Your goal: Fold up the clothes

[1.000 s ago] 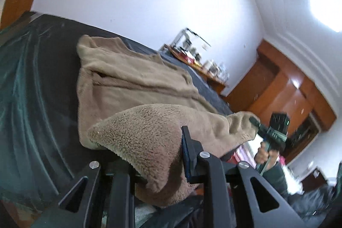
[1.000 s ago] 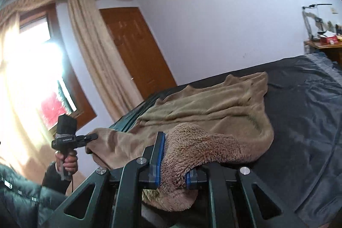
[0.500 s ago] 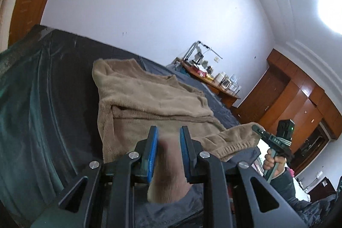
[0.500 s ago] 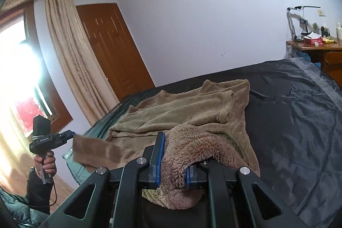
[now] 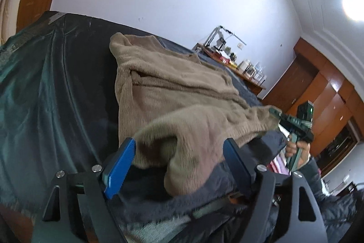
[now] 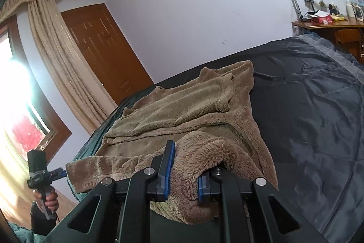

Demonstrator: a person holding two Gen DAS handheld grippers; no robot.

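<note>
A tan fleece garment (image 5: pixel 173 92) lies spread on the dark bed cover (image 5: pixel 56 95). My left gripper (image 5: pixel 179 145) has its jaws opening wide; a blurred fold of the garment's near hem hangs loose between the blue pads, which do not press on it. In the right wrist view, my right gripper (image 6: pixel 186 163) is shut on the other near corner of the garment (image 6: pixel 193 106), with fleece bunched over its right finger. Each gripper shows in the other's view: the right gripper (image 5: pixel 276 113) grips the hem's far end, and the left gripper (image 6: pixel 60 172) is at the hem's left end.
The bed cover (image 6: pixel 307 106) stretches wide to the right of the garment. A wooden desk (image 6: pixel 329 26) with a lamp and small items stands at the wall. A brown door (image 6: pixel 102 49) and curtains are on the left. Wooden wardrobes (image 5: pixel 329 95) line the far side.
The left jaws, shut on the hem before, now stand wide apart and the fold sags loose between them. The right gripper has kept its hold and shifted sideways along the bed's edge.
</note>
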